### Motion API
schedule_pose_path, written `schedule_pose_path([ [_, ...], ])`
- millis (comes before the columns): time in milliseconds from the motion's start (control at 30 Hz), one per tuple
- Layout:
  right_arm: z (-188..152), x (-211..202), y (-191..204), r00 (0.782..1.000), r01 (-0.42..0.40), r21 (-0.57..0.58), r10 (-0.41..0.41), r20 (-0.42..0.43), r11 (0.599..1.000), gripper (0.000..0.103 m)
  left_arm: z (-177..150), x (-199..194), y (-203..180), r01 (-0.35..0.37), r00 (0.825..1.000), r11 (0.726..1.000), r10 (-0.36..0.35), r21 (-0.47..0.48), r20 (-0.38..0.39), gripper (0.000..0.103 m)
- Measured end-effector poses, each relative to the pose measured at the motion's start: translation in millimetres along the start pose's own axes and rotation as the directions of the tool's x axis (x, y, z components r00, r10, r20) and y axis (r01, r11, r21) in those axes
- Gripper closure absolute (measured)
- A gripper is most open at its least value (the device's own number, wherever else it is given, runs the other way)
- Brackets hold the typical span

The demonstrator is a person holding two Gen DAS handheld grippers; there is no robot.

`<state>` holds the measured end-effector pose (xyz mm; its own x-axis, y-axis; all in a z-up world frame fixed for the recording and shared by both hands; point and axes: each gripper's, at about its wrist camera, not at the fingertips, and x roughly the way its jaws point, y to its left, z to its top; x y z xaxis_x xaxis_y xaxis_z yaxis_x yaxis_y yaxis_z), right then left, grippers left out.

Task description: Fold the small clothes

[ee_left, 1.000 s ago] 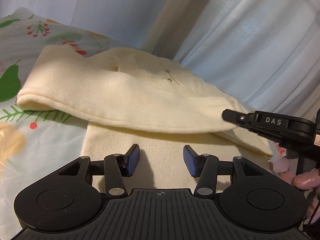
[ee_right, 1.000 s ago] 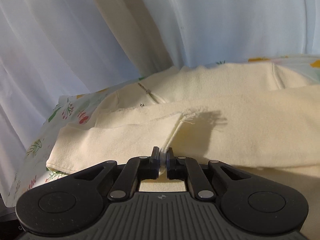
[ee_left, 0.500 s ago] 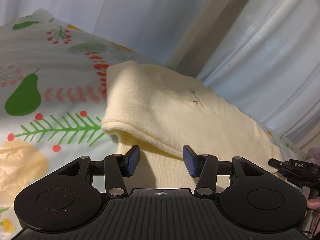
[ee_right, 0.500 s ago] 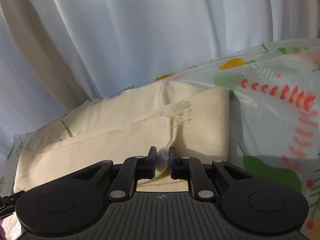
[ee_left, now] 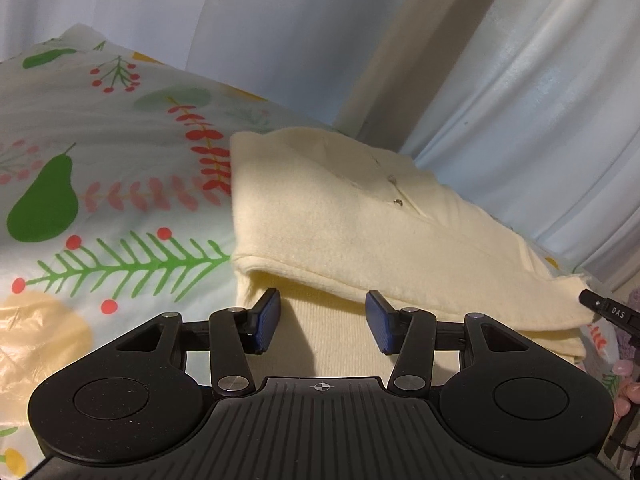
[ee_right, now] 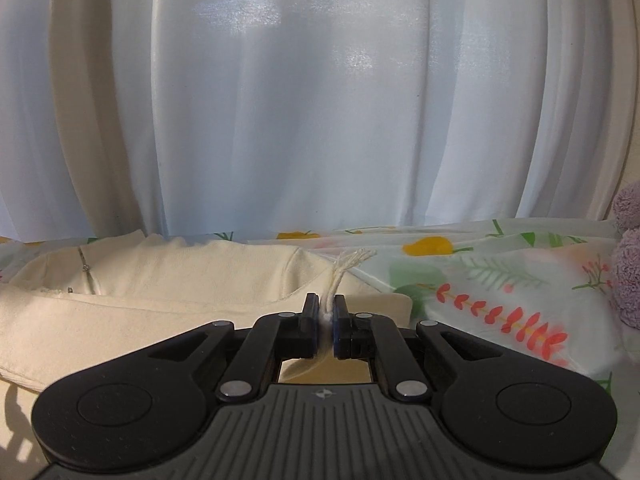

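A cream fleece garment (ee_left: 340, 224) lies folded over on the fruit-print bedsheet (ee_left: 100, 208), its top layer covering a ribbed cream layer beneath. My left gripper (ee_left: 322, 322) is open and empty, its blue pads just in front of the fold's near edge. My right gripper (ee_right: 328, 322) is shut on the garment's frayed corner (ee_right: 344, 270), held low over the cloth (ee_right: 160, 280). The right gripper's tip also shows at the right edge of the left wrist view (ee_left: 608, 312).
White curtains (ee_right: 320, 100) hang right behind the bed. A purple fuzzy object (ee_right: 628, 256) sits at the right edge. Patterned sheet (ee_right: 500, 280) extends to the right of the garment.
My right gripper has carried the frayed corner across to the right, laying the top layer over the garment. My left gripper has shifted left along the fold and stays open.
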<state>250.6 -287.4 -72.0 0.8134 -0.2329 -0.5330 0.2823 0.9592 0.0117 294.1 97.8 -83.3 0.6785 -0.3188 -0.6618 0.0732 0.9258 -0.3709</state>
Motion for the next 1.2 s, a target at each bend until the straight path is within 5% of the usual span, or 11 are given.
schedule_pose_path([
  [333, -19.4, 15.5, -16.1, 0.993, 0.024, -0.014, -0.026, -0.117, 1.0, 0.096, 3.5, 0.5, 3.1, -0.001, 1.0, 1.0, 0.001, -0.013, -0.004, 0.05],
  [600, -8.8, -16.2, -33.2, 0.997, -0.013, 0.11, 0.021, -0.074, 0.994, 0.089, 8.3, -17.5, -13.7, 0.078, 0.997, 0.996, -0.078, 0.047, -0.006, 0.046],
  [800, -17.5, -9.2, 9.2, 0.982, -0.146, -0.025, 0.142, -0.129, 0.989, 0.089, 7.6, 9.4, -42.5, 0.119, 0.992, 0.984, -0.111, 0.13, -0.063, 0.043],
  [1200, -24.3, 10.9, 31.6, 0.986, -0.121, -0.151, 0.102, -0.13, 0.981, 0.089, 11.2, 37.9, -57.1, 0.06, 0.997, 0.979, -0.05, 0.194, -0.057, 0.042],
])
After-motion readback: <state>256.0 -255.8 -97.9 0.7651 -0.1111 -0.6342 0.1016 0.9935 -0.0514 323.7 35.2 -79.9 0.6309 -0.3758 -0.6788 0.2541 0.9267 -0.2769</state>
